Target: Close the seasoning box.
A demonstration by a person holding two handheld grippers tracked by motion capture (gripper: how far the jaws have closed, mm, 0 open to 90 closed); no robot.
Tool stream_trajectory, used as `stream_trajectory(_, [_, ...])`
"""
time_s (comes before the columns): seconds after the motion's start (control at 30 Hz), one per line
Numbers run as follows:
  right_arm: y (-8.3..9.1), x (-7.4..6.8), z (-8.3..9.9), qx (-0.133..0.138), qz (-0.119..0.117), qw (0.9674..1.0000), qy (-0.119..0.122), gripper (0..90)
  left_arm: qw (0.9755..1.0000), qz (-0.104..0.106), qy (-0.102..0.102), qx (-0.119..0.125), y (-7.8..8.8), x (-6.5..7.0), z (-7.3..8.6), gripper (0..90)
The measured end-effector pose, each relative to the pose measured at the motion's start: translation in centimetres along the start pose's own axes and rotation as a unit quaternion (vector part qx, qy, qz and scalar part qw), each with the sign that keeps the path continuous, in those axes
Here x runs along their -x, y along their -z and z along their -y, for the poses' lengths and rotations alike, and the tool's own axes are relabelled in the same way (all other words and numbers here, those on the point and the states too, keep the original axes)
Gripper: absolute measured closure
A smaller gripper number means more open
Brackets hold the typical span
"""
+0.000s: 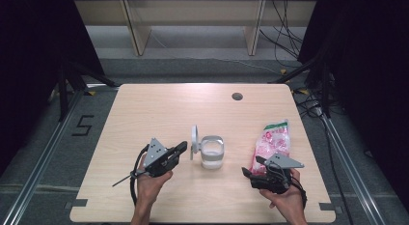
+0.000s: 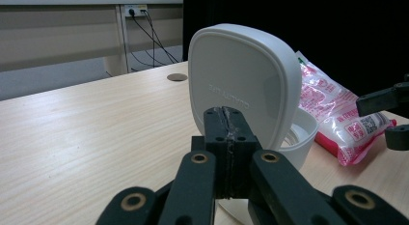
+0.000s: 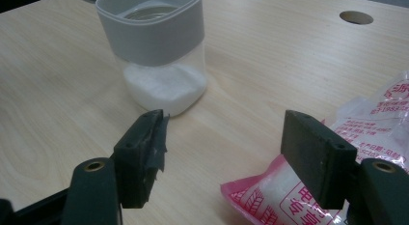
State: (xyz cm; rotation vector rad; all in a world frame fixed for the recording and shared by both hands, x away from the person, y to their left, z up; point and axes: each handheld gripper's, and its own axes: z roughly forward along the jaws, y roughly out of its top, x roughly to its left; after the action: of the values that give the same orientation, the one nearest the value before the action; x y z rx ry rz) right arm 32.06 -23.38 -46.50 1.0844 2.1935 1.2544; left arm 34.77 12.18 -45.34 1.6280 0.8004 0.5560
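The left gripper [image 1: 179, 148] lay low over the table [image 1: 144, 114] with its jaws pressed together on nothing, their tips just short of the raised white lid [image 1: 194, 142] of the container [image 1: 212, 151]. That container stood near the table's middle, its hinged lid upright on its left side and white powder in its clear base. The right gripper [image 1: 252, 166] rested with jaws apart beside the near end of the pink bag [image 1: 273, 140].
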Motion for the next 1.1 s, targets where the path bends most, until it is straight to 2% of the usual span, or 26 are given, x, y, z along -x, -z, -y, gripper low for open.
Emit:
stream_trajectory(0.1, [-0.1,-0.1,0.0,0.001,-0.009,1.0000,-0.001,33.4,0.9999,-0.001,0.011,0.000,-0.3,0.2,-0.1,89.3])
stream_trajectory(0.13, [0.0,0.0,0.0,0.000,-0.006,1.0000,-0.002,33.4,1.0000,0.000,0.003,0.000,-0.3,0.1,-0.2,89.3])
stream_trajectory(0.2, [0.1,0.0,0.0,-0.001,-0.001,1.0000,-0.001,33.4,1.0000,0.002,0.006,0.000,-0.4,0.2,-0.2,89.3])
stream_trajectory(0.33, [0.2,0.1,0.0,-0.003,-0.001,1.0000,0.000,33.4,0.9999,0.009,0.001,0.005,-0.7,0.4,-0.5,89.3])
stream_trajectory(0.4, [0.1,0.1,0.0,-0.005,-0.016,0.9999,-0.002,33.5,1.0000,0.008,-0.002,0.001,-0.7,0.6,-0.6,89.3])
stream_trajectory(0.57, [0.2,0.0,0.0,0.001,-0.008,1.0000,-0.004,33.5,0.9999,0.011,-0.006,0.002,-0.9,0.8,-0.7,89.3])
stream_trajectory(0.7, [0.2,-0.1,0.1,0.000,-0.008,1.0000,-0.003,33.5,0.9999,0.009,0.003,0.003,-1.0,1.0,-0.7,89.3])
stream_trajectory(0.73, [0.2,-0.1,0.1,0.000,-0.002,1.0000,-0.003,33.5,0.9999,0.009,0.003,0.003,-1.0,1.0,-0.7,89.3])
stream_trajectory(0.77, [0.2,-0.1,0.0,-0.001,-0.003,1.0000,-0.003,33.5,0.9999,0.011,-0.008,0.002,-1.0,0.9,-0.7,89.3])
stream_trajectory(0.9, [0.3,-0.1,0.1,-0.005,-0.005,1.0000,-0.001,33.5,0.9999,0.013,-0.008,0.005,-1.1,1.1,-0.9,89.3])
stream_trajectory(0.97, [0.3,-0.2,0.1,-0.003,-0.004,1.0000,-0.008,33.5,0.9999,0.013,-0.005,0.005,-1.2,1.2,-0.9,89.3])
stream_trajectory(1.0, [0.2,-0.1,0.1,-0.003,-0.012,0.9999,-0.003,33.5,0.9998,0.018,-0.007,0.011,-1.3,1.2,-0.9,89.3])
stream_trajectory(1.1, [0.2,-0.2,0.1,-0.004,-0.006,1.0000,0.002,33.5,0.9998,0.018,-0.003,0.012,-1.4,1.4,-0.9,89.3])
